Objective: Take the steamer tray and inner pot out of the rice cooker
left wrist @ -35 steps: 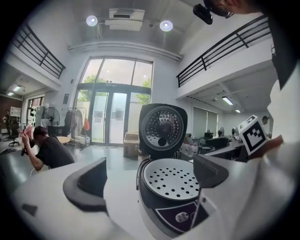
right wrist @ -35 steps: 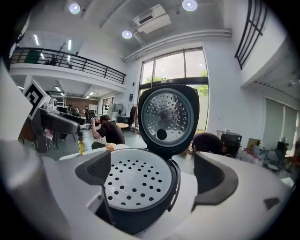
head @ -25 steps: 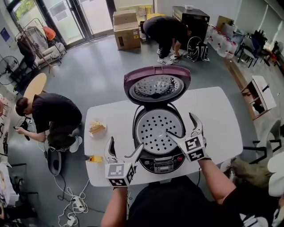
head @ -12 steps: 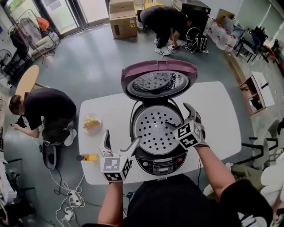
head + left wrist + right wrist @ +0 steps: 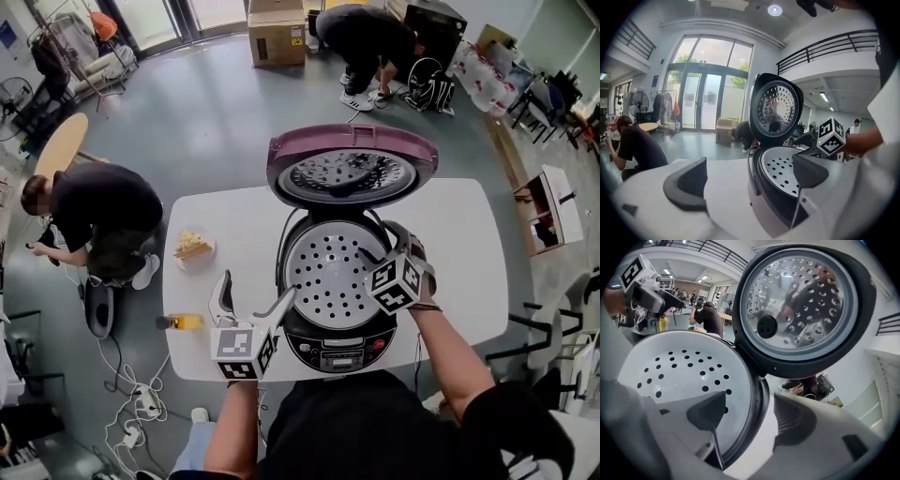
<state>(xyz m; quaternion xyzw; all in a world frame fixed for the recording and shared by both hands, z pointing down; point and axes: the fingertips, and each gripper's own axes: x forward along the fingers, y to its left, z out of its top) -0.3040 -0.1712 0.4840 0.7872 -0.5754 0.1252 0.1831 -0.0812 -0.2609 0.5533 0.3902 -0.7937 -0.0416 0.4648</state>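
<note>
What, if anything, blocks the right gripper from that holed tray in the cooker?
Nothing visible does. The lid is swung up, leaving the steamer tray exposed. The right gripper straddles the cooker rim, one jaw over the tray and one outside. Its jaws have just been closing but are not yet pressing.

A rice cooker [image 5: 339, 347] is seen at the centre of the head view, with its front turned toward the lower edge of the frame. Its purple lid [image 5: 352, 169] is swung fully open and stands above the body, so that its perforated metal inner plate is exposed. A pale, round steamer tray [image 5: 323, 272], dotted with holes, is seated level in the cooker's mouth. The inner pot is covered by the tray and cannot be made out.
</note>
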